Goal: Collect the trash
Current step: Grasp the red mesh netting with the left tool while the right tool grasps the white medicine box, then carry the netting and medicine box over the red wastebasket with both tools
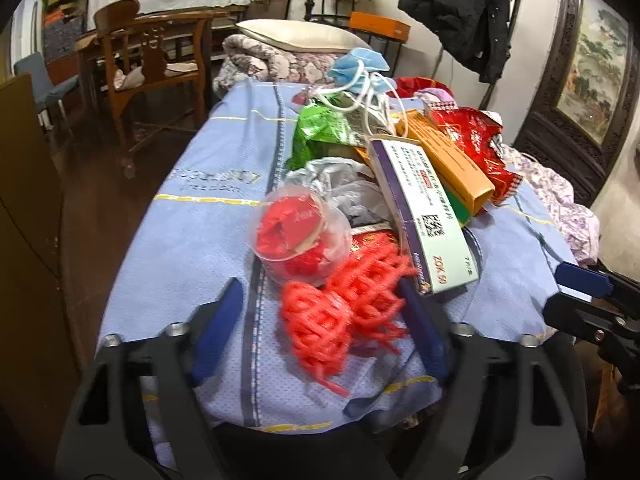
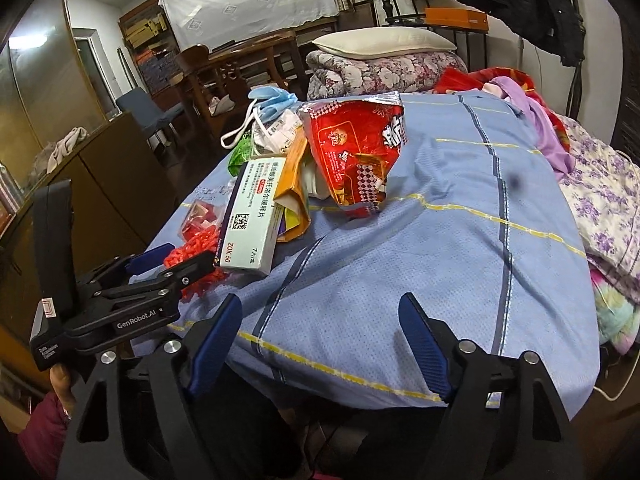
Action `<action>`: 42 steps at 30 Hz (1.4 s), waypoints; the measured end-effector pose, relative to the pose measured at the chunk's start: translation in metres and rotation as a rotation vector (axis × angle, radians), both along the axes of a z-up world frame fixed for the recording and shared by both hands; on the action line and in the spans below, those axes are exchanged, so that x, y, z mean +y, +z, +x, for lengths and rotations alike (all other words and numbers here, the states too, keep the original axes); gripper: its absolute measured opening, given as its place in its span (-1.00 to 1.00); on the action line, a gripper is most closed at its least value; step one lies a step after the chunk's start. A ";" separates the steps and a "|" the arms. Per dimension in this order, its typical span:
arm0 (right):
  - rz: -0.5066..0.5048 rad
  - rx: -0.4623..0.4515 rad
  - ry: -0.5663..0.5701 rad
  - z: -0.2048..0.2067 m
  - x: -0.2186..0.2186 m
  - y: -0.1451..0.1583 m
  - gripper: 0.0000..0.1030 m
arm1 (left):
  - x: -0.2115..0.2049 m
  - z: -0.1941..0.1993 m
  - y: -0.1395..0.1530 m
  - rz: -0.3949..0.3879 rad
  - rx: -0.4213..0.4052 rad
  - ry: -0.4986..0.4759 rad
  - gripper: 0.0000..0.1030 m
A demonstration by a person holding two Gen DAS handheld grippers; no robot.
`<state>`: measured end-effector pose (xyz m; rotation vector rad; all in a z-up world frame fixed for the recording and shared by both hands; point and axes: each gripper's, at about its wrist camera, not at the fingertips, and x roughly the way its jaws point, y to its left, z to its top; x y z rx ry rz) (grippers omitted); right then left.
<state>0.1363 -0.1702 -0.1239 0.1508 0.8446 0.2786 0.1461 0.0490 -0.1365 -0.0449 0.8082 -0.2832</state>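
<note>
The left gripper (image 1: pixel 320 320) had its fingers spread wide, one on each side of the red net (image 1: pixel 344 312). The fingers did not pinch it. The net lay on the blue sheet (image 1: pixel 192 248), at the near end of the trash pile. Just behind it sat a clear cup (image 1: pixel 298 236) with red bits inside. A long white box (image 1: pixel 420 216) leaned on the pile beside the cup. Farther back were a green bag (image 1: pixel 320 132), blue masks (image 1: pixel 358 66), an orange box (image 1: pixel 448 160) and a red bag (image 2: pixel 354 152). The right gripper (image 2: pixel 320 344) hung over bare sheet, right of the pile, fingers spread and holding nothing.
</note>
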 end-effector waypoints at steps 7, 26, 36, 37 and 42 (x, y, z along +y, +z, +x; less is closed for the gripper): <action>0.038 0.016 0.004 0.008 -0.001 -0.004 0.41 | 0.012 -0.011 0.006 -0.040 -0.010 -0.043 -0.09; -0.035 0.041 0.081 0.051 0.077 -0.017 -0.07 | 0.048 -0.028 0.023 -0.088 -0.037 -0.014 -0.09; 0.033 -0.093 0.117 0.011 0.056 0.029 -0.07 | 0.034 -0.048 0.057 -0.078 -0.113 -0.028 -0.10; 0.033 -0.108 0.115 0.006 0.052 0.036 -0.07 | 0.031 -0.053 0.064 -0.072 -0.130 -0.034 -0.10; 0.048 -0.173 0.087 -0.025 0.022 0.064 -0.07 | 0.011 -0.076 0.090 -0.062 -0.195 -0.078 -0.10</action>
